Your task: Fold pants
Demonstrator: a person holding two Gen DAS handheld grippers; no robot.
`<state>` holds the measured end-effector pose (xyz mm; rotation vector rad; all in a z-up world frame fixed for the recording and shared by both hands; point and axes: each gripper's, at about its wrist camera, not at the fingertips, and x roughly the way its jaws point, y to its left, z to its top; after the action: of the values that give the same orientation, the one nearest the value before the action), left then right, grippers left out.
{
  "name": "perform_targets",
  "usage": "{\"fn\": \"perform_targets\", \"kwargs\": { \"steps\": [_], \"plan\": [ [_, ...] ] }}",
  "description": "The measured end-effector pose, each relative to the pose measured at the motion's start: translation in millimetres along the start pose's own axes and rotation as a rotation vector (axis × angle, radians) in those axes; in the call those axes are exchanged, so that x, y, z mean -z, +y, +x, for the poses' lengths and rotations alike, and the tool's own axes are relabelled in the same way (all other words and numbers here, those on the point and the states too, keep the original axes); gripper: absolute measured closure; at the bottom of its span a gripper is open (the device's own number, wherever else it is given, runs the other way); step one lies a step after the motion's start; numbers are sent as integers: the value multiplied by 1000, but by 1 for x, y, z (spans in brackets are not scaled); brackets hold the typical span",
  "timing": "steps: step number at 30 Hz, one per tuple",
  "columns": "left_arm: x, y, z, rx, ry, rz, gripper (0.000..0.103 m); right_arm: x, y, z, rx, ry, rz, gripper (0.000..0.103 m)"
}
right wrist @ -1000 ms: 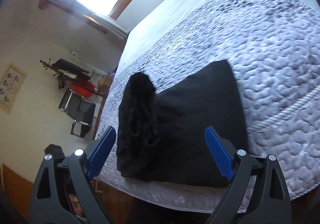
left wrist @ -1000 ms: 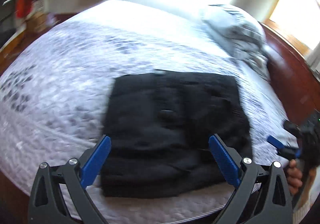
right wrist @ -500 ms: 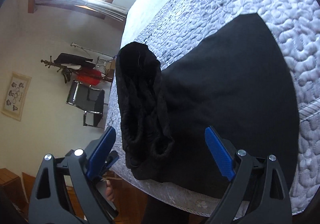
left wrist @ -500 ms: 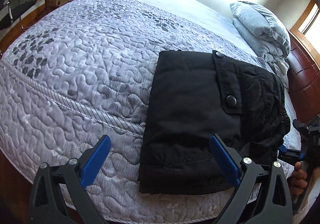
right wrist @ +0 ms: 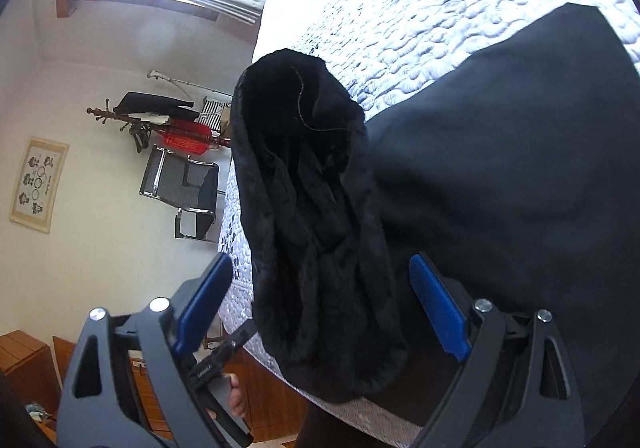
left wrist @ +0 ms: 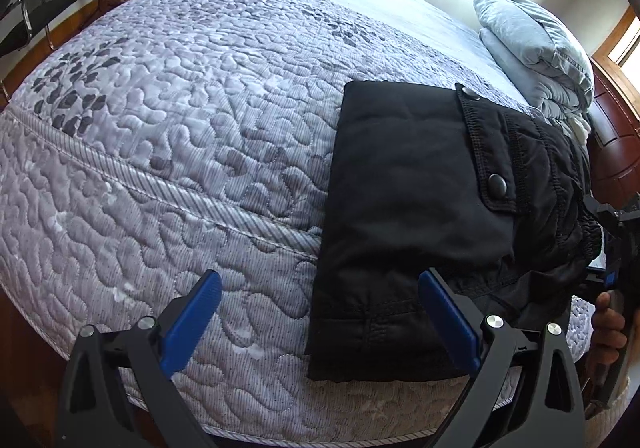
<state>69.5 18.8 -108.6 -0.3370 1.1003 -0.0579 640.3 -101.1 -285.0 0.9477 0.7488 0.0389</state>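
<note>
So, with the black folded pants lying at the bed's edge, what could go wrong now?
1. The black folded pants lie at the quilted grey bedspread's near edge, so a push might slide them off.
2. The right gripper, its jaws just closing, straddles only the bunched waistband; a grip there could pull the fold apart.

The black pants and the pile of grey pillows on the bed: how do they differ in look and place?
The black pants lie folded flat at the near edge of the bed; the grey pillows are stacked thick at its far end. The pants carry snap buttons on a pocket flap; the pillows show none. Both rest on the quilt.
</note>
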Motion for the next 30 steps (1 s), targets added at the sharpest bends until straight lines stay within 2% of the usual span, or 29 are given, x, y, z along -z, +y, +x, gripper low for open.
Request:
{"fn": "perform_targets", "kwargs": {
  "steps": [2, 4, 5, 7, 10, 15, 19, 30],
  "plan": [
    [1, 2, 0, 0, 7, -8, 4, -1, 1, 5, -4, 9, 5, 37],
    [1, 3, 1, 0, 10, -15, 4, 0, 2, 9, -15, 19, 7, 45],
    [1, 4, 1, -1, 10, -16, 4, 0, 4, 11, -14, 19, 3, 56],
    [2, 5, 0, -3, 11, -18, 4, 1, 7, 11, -16, 20, -11, 70],
    [3, 6, -1, -4, 15, -23, 4, 1, 10, 8, -27, 20, -20, 78],
    [5, 8, -5, 4, 16, -42, 4, 3, 22, 1, -51, 8, -15, 82],
    [6, 9, -10, 2, 5, -48, 4, 1, 43, -2, -58, 8, -31, 82],
    [-2, 23, -34, 18, -49, -118, 4, -11, 106, -16, -147, 1, -56, 83]
  ]
}}
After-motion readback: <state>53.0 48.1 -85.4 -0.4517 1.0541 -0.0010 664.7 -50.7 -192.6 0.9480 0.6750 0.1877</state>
